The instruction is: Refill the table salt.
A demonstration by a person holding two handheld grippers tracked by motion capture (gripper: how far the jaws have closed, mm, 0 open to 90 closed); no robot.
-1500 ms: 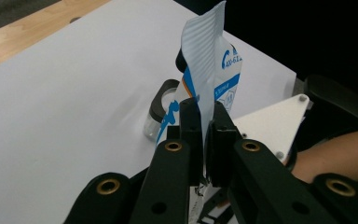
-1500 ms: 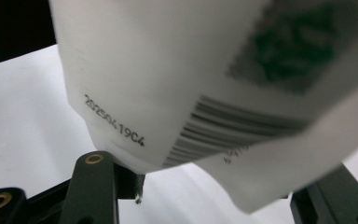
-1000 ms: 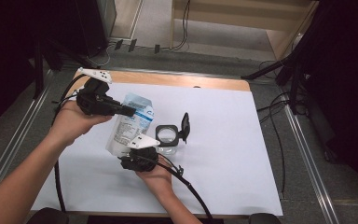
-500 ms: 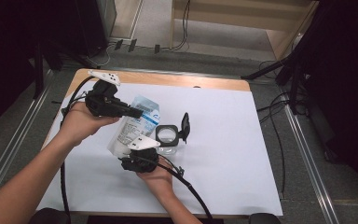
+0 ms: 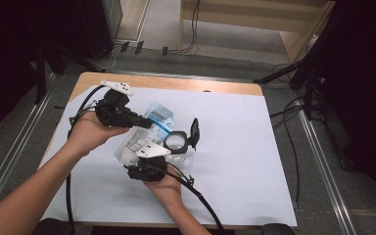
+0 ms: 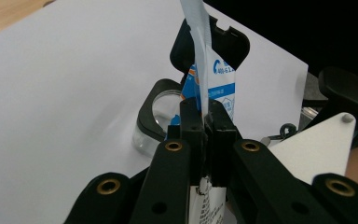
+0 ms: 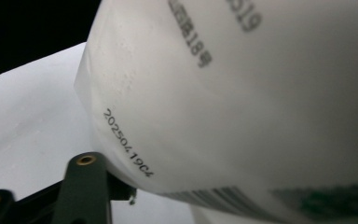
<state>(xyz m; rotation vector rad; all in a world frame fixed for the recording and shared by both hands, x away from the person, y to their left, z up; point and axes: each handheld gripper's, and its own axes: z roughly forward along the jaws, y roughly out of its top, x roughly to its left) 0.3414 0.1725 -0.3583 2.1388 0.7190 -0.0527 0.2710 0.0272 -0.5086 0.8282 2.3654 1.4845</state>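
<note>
The white pouch (image 5: 144, 134) is held above the middle of the table (image 5: 254, 171), just left of the clear jar (image 5: 177, 147). Its upper edge is pinched by the closed left gripper (image 6: 204, 122); its lower end is clamped by the right gripper (image 5: 149, 161). For a clean pour, the pouch mouth should be steered over the jar opening.
</note>
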